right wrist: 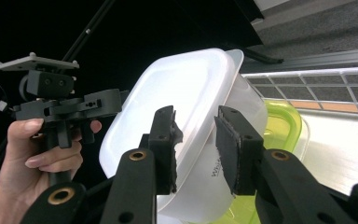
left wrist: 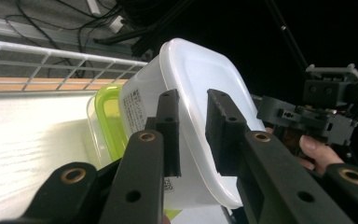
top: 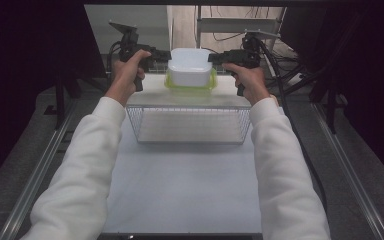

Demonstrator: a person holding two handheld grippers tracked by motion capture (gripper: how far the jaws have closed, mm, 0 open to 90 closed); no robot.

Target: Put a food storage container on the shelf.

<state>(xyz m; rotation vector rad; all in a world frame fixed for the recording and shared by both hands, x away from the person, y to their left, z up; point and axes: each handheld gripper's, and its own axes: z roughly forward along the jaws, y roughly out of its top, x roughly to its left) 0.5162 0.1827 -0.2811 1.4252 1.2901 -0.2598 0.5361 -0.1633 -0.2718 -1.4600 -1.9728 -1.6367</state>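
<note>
From the high view, the left gripper (top: 164, 55) and right gripper (top: 215, 58) both point inward at a white container (top: 190, 66) that sits upside down on a green-rimmed lid (top: 190, 85), at the far end of the white table (top: 185, 190). Each one comes in at an upper corner of the container and looks to be touching it there. Just in front of the container there's a wire basket (top: 190, 125) with a pale liner. Both arms are in white sleeves (top: 85, 165). Dark curtains hang either side, and cables run across the floor behind the table.

Left gripper view: the left gripper (left wrist: 193, 126) has its jaws partly spread, with a narrow gap between them, and the white container (left wrist: 200, 74) sits right behind that gap. Can't tell if the pads actually press on it. There's a printed label (left wrist: 137, 109) on the container's side, but the text is too small to read. The green lid (left wrist: 109, 119) peeks out beside it, and the basket's rim (left wrist: 60, 56) runs behind. The other hand's gripper (left wrist: 321, 116) is further off.

Right gripper view: the right gripper (right wrist: 196, 135) looks the same, jaws part open around the container's (right wrist: 186, 93) edge, contact unclear. Some grey lettering starts with "Wh" on the wall, and the rest is hidden. The green lid (right wrist: 284, 123) is underneath, and the left hand (right wrist: 42, 154) holds its gripper across the way.
</note>
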